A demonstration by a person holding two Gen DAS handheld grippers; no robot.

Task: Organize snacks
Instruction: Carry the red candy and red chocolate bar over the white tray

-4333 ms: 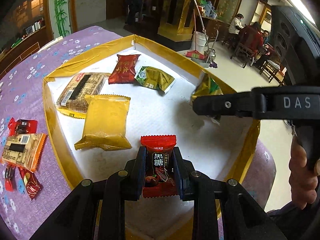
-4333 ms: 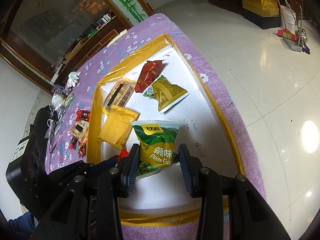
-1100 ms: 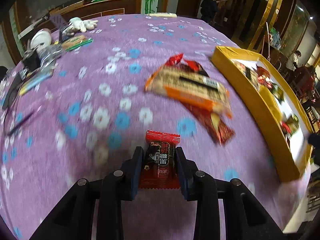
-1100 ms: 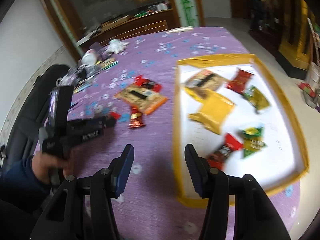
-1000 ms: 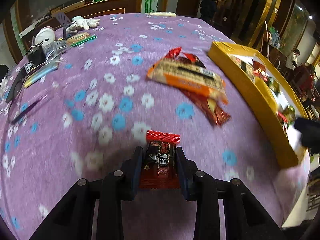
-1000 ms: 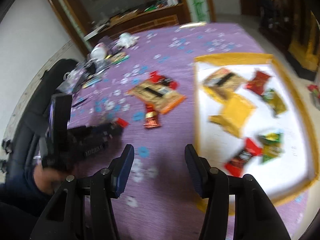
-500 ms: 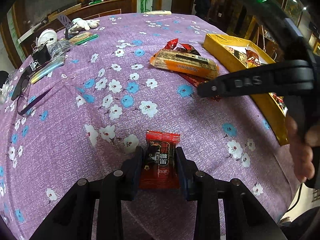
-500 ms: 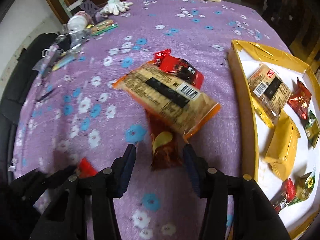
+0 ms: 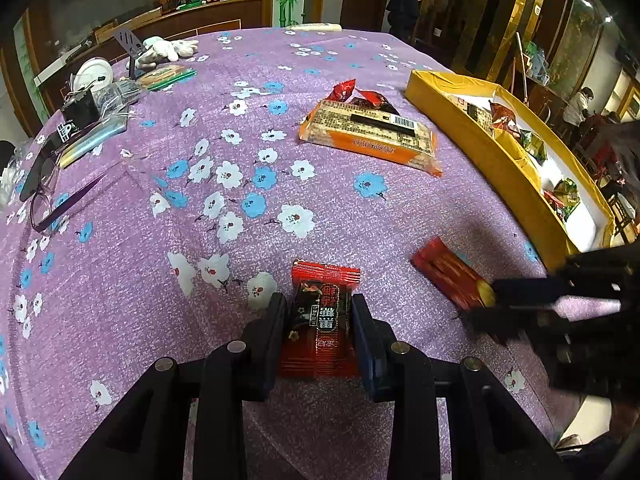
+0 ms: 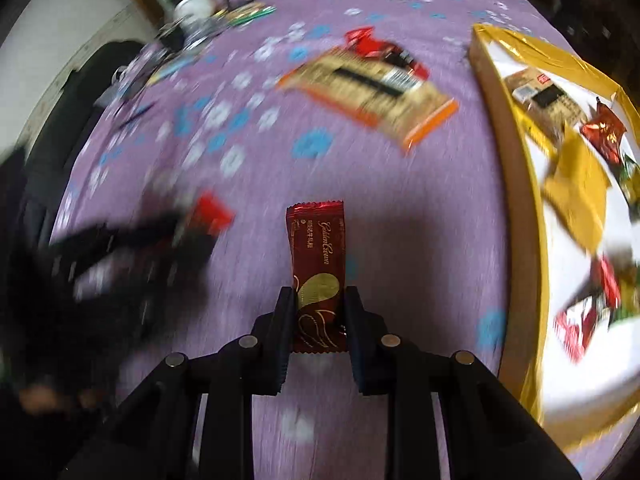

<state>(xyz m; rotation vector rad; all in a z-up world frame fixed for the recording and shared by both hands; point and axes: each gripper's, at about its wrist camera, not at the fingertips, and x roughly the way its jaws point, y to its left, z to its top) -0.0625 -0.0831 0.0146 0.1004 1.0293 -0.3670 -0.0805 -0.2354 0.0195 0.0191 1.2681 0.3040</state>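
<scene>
My left gripper (image 9: 319, 322) is shut on a small red and black candy packet (image 9: 322, 320) over the purple flowered tablecloth. My right gripper (image 10: 319, 316) is shut on a dark red Golden Crown bar (image 10: 318, 264), lifted above the cloth; it also shows at the right of the left wrist view (image 9: 452, 276). An orange cracker pack (image 9: 370, 134) lies on a red candy packet (image 9: 360, 96) further back. The yellow-rimmed tray (image 9: 480, 148) at the right holds several snacks.
Glasses (image 9: 44, 188), a black box (image 9: 82, 106), a white lid (image 9: 94, 74) and a white glove (image 9: 168, 50) lie at the table's far left. The table edge drops off past the tray. The right wrist view is motion-blurred.
My right gripper has closed on the dark red bar beside the cracker pack and lifted it toward the near side. My left gripper still holds its candy packet.
</scene>
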